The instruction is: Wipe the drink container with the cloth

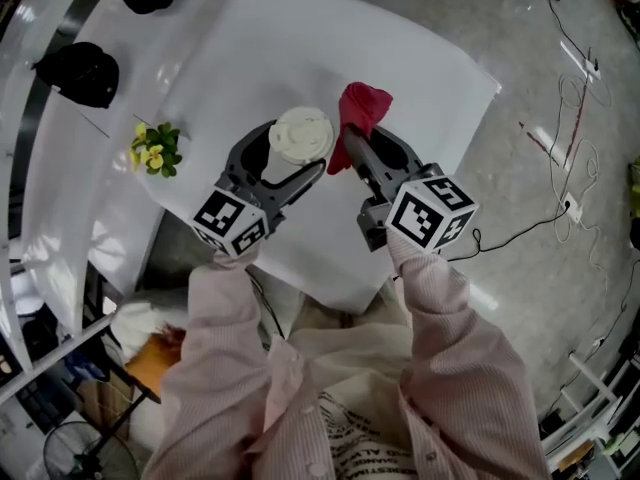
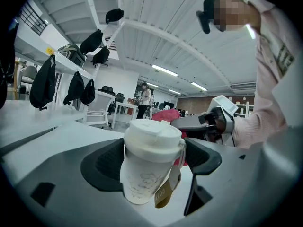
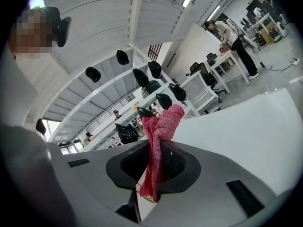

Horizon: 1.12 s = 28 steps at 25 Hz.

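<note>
A white lidded drink cup (image 1: 301, 134) with a brown tag is lifted above the white table (image 1: 420, 98), clamped between the jaws of my left gripper (image 1: 290, 158). The left gripper view has the cup (image 2: 150, 161) tilted between the dark pads. My right gripper (image 1: 352, 146) is shut on a red cloth (image 1: 358, 114) that sticks up out of its jaws right beside the cup's lid. In the right gripper view the cloth (image 3: 159, 148) hangs pinched between the pads. From the left gripper view, the cloth (image 2: 165, 115) shows just behind the cup.
A small yellow flower bunch (image 1: 154, 149) lies on the table's left part. Two black bags (image 1: 82, 74) sit at the far left. Cables (image 1: 560, 203) trail on the floor to the right. A shelf with an orange item (image 1: 150, 363) stands below the table edge.
</note>
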{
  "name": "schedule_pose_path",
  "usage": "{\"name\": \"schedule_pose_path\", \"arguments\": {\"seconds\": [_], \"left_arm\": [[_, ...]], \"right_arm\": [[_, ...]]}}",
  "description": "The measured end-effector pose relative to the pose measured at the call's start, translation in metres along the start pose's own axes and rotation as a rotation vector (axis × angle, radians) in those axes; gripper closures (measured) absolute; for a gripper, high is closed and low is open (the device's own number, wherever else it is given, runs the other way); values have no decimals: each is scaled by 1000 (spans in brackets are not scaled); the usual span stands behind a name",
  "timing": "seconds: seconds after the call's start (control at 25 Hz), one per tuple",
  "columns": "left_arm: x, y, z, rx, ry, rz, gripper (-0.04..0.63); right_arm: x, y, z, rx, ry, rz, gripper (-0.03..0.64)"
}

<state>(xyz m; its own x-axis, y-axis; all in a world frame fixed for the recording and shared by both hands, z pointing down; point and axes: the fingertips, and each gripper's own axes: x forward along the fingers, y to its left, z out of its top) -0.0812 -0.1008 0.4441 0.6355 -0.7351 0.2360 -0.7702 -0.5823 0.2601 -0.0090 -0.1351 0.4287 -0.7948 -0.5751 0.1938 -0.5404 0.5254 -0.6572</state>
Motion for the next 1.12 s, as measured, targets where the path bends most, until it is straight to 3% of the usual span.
{"name": "schedule_pose_path", "arguments": {"seconds": [0.28,0.52,0.92,1.12], "left_arm": [[1,0,-3,-45,5,11,202],[1,1,-4,-37,16,18,202],[2,-1,-3,-41,31,17,202],[2,-1,-4,-48,29,20,202]], "right_arm": [[17,4,5,27,120,87,571],[26,4,1,68,207,138,571],[30,2,-2,204,287,250,571],[32,0,-3,221,316,286,571]]}}
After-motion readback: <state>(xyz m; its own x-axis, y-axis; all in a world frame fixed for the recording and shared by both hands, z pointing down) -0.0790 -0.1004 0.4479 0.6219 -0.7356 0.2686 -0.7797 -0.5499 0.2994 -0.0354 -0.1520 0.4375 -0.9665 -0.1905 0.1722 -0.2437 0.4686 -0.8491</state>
